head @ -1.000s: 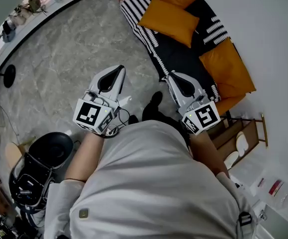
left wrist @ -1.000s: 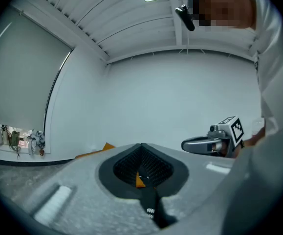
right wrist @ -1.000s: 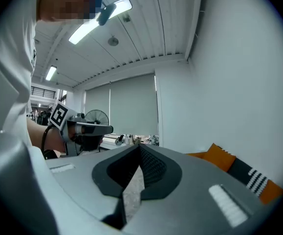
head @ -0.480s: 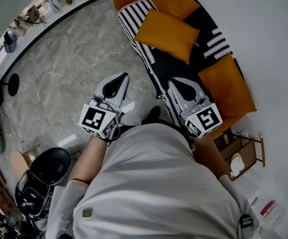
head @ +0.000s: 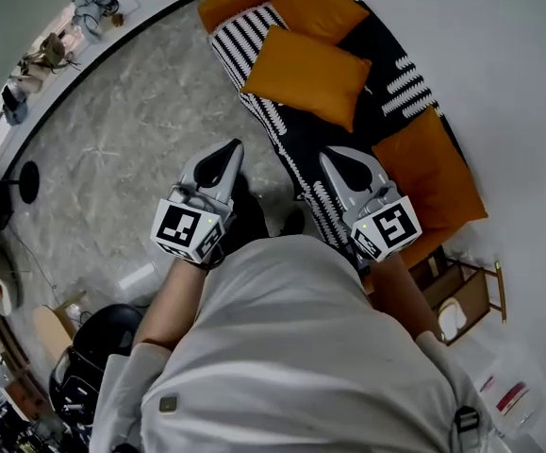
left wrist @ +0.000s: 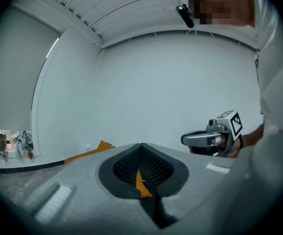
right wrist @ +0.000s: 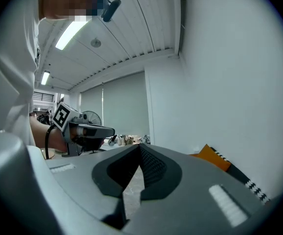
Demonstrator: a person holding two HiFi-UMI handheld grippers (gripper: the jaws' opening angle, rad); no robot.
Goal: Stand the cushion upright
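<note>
Ahead of the person, an orange cushion (head: pixel 306 62) lies flat on the striped sofa (head: pixel 244 41). Left gripper (head: pixel 233 146) and right gripper (head: pixel 332 156) hold nothing, fingers closed.

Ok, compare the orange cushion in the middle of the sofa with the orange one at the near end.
The middle cushion lies flat, all four corners in view; the near-end cushion is partly hidden by the right tongs. The middle cushion rests toward the front of the striped cover; the near-end cushion sits by the wall. Both are plain orange and untouched.
</note>
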